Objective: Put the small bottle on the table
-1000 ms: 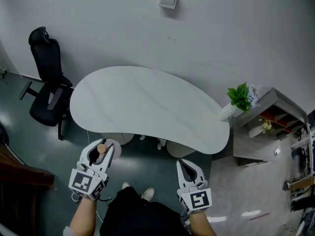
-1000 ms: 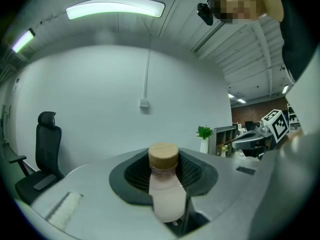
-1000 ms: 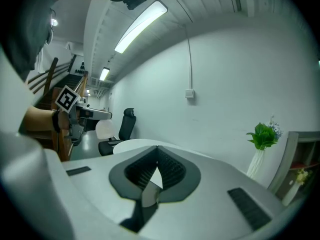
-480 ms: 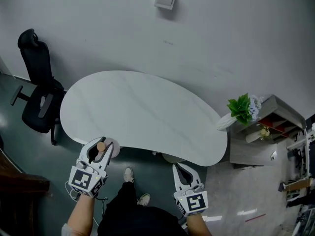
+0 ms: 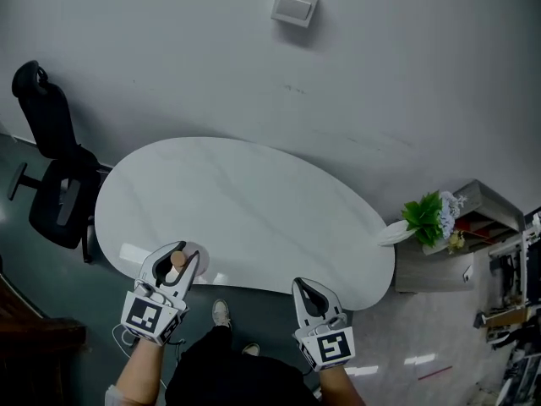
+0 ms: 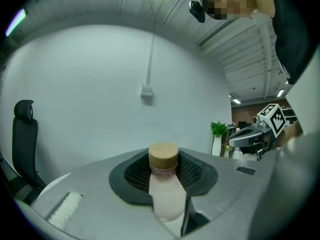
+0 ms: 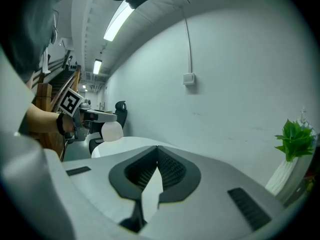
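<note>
The small bottle (image 6: 164,194) stands upright between the 2 jaws of the left tongs (image 5: 180,252), which pinch its body from both sides. Its body is milky pale pink, rounded at the shoulders and drawn in to a short neck. A flat-topped round cap in a light wood tone closes it, and the cap is a little wider than the neck. The cap rises clear above the dark ribbed pads, while the lower part of the bottle sinks out of sight between the grey jaws.

In the head view the bottle's tan cap (image 5: 176,260) shows over the near left edge of the white, kidney-shaped worktop (image 5: 254,201). Whether its base touches the surface cannot be told.

From the right gripper view the bottle appears as a pale rounded shape (image 7: 112,131), held out by the left tongs in front of the black office chair (image 7: 120,109).

The right tongs (image 7: 157,149) are pressed together at the tips with nothing between them, held at the worktop's near edge, well apart from the left.
</note>
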### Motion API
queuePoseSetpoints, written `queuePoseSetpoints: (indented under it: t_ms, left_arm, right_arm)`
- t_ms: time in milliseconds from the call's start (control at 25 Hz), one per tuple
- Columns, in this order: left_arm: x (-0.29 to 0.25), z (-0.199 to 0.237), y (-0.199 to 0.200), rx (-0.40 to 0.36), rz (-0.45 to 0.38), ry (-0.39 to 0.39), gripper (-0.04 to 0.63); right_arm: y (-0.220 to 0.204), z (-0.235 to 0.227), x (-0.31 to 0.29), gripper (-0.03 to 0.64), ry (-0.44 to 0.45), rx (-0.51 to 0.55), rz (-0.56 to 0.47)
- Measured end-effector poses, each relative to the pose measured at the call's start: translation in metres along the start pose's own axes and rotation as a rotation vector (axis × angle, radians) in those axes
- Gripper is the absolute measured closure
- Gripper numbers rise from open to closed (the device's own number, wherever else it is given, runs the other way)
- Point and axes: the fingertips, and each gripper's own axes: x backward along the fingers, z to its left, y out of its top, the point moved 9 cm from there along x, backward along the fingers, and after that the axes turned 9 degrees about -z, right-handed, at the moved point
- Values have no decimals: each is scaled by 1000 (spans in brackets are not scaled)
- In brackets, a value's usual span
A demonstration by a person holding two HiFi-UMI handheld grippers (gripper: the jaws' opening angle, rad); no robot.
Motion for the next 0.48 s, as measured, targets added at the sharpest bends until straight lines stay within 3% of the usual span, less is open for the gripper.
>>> queuePoseSetpoints:
  t_ms: [480]
  left_arm:
    - [-40, 41, -12, 39, 0, -103, 479]
  right_arm:
    - [22, 8, -55, 611, -45, 31, 6]
